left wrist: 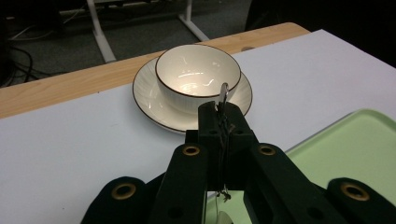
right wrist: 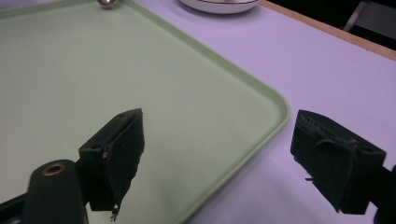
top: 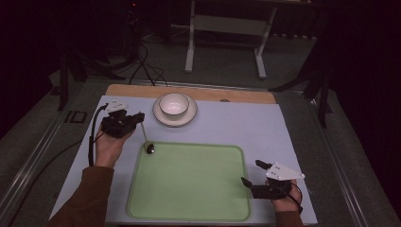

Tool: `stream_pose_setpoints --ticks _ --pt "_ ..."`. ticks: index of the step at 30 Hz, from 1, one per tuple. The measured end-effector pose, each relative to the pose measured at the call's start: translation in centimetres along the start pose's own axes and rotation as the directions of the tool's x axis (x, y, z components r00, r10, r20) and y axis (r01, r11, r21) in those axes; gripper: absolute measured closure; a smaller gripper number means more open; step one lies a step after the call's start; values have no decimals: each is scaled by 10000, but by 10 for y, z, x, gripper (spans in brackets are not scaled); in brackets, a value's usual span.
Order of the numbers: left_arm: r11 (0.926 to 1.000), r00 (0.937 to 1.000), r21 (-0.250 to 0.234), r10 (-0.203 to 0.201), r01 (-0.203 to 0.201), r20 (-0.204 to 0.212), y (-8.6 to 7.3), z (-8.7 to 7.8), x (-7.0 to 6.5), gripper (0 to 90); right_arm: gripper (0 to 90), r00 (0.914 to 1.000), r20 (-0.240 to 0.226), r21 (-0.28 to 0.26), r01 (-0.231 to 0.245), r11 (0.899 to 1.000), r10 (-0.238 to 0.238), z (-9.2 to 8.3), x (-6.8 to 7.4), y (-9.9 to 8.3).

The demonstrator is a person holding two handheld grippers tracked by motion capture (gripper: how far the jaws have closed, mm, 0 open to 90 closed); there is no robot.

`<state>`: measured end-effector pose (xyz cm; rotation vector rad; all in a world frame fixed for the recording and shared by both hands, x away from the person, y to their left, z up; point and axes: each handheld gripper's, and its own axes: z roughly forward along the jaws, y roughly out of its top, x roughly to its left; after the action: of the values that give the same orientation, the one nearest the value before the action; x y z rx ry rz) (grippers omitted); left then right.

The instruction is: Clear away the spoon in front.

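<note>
A metal spoon (top: 146, 139) slants down from my left gripper (top: 138, 117), its bowl resting on the far left corner of the green tray (top: 189, 189). In the left gripper view the jaws of my left gripper (left wrist: 222, 112) are shut on the spoon handle (left wrist: 223, 93), whose tip pokes up in front of a white bowl (left wrist: 198, 74) on a saucer (left wrist: 147, 95). My right gripper (top: 252, 173) sits at the tray's right edge, open and holding nothing. The right gripper view shows the right gripper (right wrist: 219, 135) straddling the tray rim (right wrist: 275, 100).
The white bowl (top: 174, 104) and saucer (top: 162, 117) stand at the back of a pale lilac mat (top: 246, 127) on a wooden table (top: 236, 96). A white frame (top: 190, 52) and cables (top: 146, 66) lie on the floor beyond.
</note>
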<state>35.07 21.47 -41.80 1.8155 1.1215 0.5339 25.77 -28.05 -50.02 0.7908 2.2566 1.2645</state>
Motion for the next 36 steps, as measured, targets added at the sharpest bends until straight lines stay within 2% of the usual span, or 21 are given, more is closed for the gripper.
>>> stream_pose_setpoints --ticks 8,20,25,32,36 --pt "10000 9999 -25 -47 47 150 -1 -10 -3 886 170 10000 -6 -3 -6 10000 6 0 0 0" --pt "9999 9981 144 56 -65 613 -6 -24 -11 885 170 10000 -19 36 5 10000 -5 1 0 0" --pt "9997 9960 243 -32 11 895 -9 -26 -14 885 170 10000 -26 37 11 10000 -11 1 0 0" --pt "9979 9919 645 -177 97 1255 -12 -26 -17 885 170 10000 -39 45 19 10000 -19 1 0 0" --pt "9945 9930 1040 -198 76 1166 -14 -21 -17 885 170 10000 -37 46 13 10000 -13 1 0 0"
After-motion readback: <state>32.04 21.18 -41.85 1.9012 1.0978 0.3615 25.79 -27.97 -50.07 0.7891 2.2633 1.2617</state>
